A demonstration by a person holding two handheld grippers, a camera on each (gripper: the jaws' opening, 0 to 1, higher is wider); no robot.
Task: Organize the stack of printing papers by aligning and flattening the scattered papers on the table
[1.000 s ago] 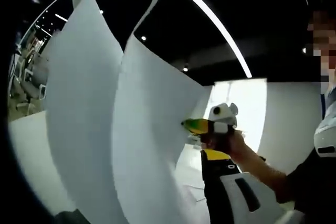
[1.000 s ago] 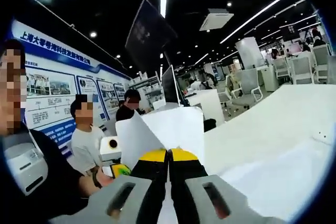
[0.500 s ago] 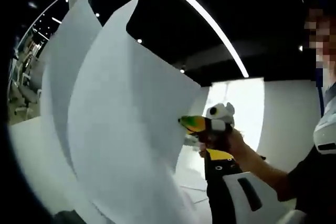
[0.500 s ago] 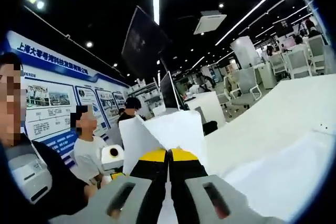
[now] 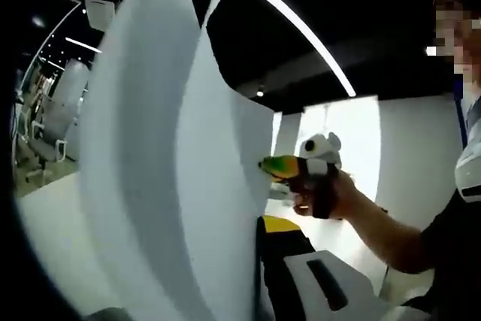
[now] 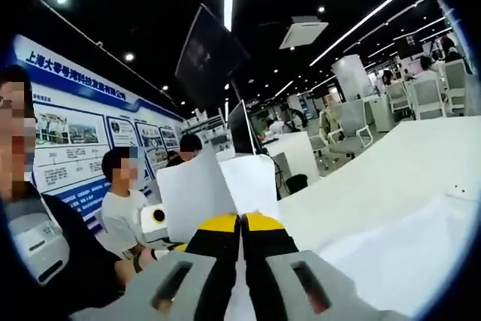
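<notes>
Right gripper view: the right hand-held gripper [image 6: 242, 225] is seen nearest, yellow tips pressed together on the edge of the papers [image 6: 218, 192], which stand up just past the tips as two overlapping white sheets. More white paper [image 6: 391, 249] lies flat at lower right on the white desk [image 6: 376, 178]. At left a person in a dark top [image 6: 52, 261] is seen close by; behind the sheets, approx two more people, one in a white shirt [image 6: 120, 216], one in dark [image 6: 189, 148]. On the far wall a blue-and-white info board [image 6: 68, 133] is mounted; a dark screen [image 6: 210, 54] hangs from the ceiling; office chairs [image 6: 349, 129] stand at far right.

Left gripper view: the left hand-held gripper [image 5: 259, 261] rises at bottom centre, one yellow-tipped jaw visible beside the sheets; the other jaw is blocked by paper, so whether it is spread or closed cannot be told. The papers [image 5: 165, 186] are held upright and bowed, at least two sheets counted, covering most of the left half and blocking what lies behind. Past them the right hand-held gripper [image 5: 274, 167] is seen from the front, gripped in a person's hand [image 5: 327, 197], tips at the sheets' far edge. Office chairs [image 5: 56, 110] show far left; a long ceiling light strip [image 5: 301, 28] runs overhead.
</notes>
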